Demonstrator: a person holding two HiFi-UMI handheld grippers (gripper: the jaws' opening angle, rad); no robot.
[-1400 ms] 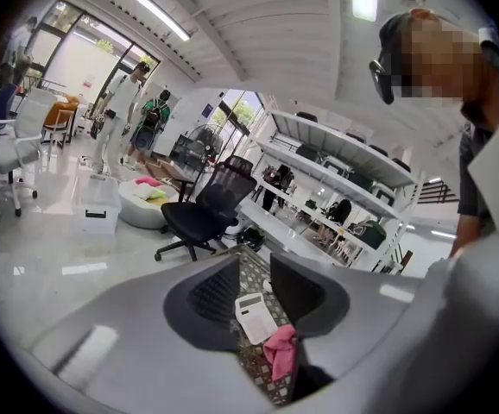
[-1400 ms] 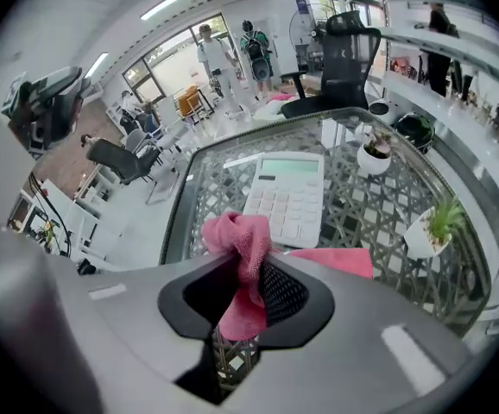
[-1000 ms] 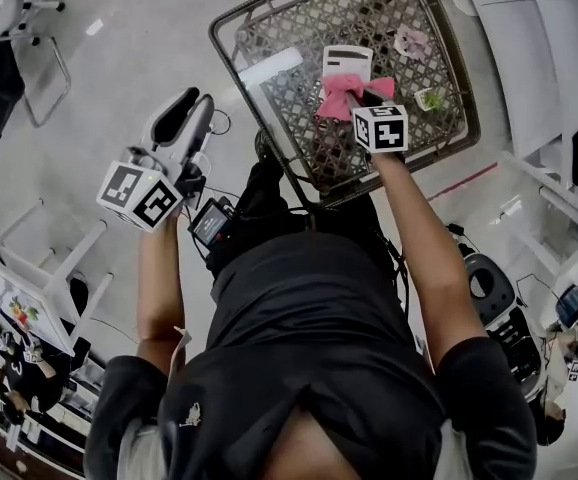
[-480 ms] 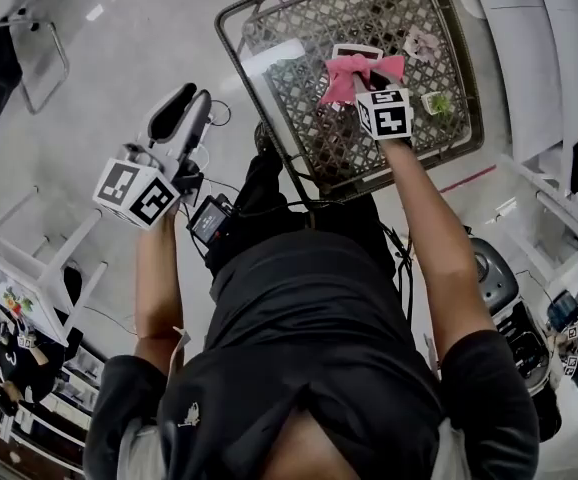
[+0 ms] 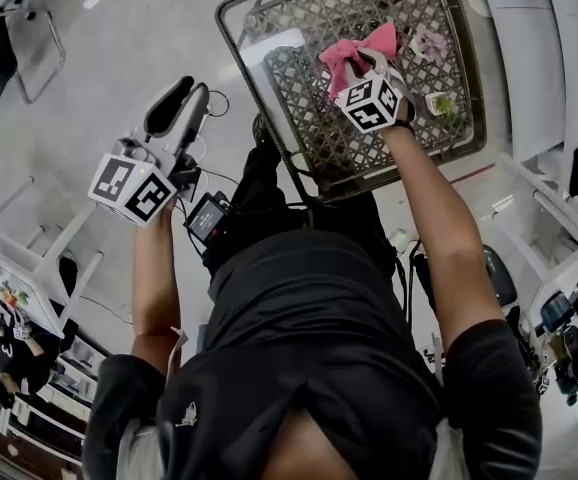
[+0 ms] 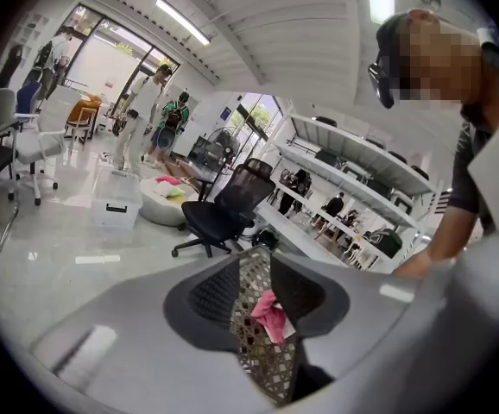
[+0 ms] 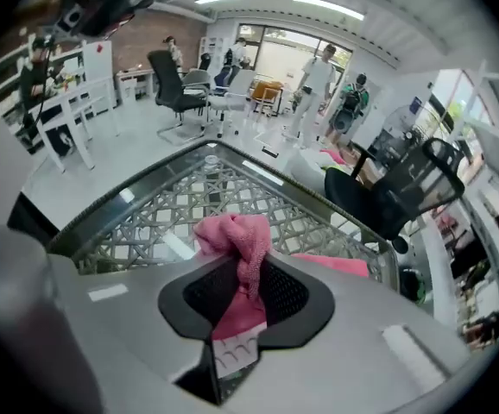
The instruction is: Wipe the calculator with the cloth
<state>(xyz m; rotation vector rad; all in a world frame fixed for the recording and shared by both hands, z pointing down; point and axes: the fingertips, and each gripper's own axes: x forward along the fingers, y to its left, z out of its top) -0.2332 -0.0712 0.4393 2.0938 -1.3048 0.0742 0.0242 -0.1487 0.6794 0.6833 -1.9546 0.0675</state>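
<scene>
My right gripper (image 5: 361,63) is over the lattice-topped table (image 5: 319,133), shut on a pink cloth (image 5: 351,48). In the right gripper view the cloth (image 7: 234,231) bunches up past the gripper (image 7: 245,270), and a strip of the white calculator (image 7: 230,354) shows under it. In the head view the cloth and gripper hide the calculator. My left gripper (image 5: 194,93) hangs over the floor, left of the table. It (image 6: 256,257) holds nothing and its tips meet. Past them I see the cloth (image 6: 271,313).
Two small items lie on the table's right side: a pale pink one (image 5: 429,40) and a green-and-white one (image 5: 439,103). White desks (image 5: 539,58) stand to the right. A white chair (image 5: 29,268) stands to the lower left. Office chairs (image 6: 219,210) and people stand farther off.
The right gripper has rolled and slid the cloth toward the table's far edge, so the cloth now covers the calculator that showed beyond it. The left gripper has stayed put.
</scene>
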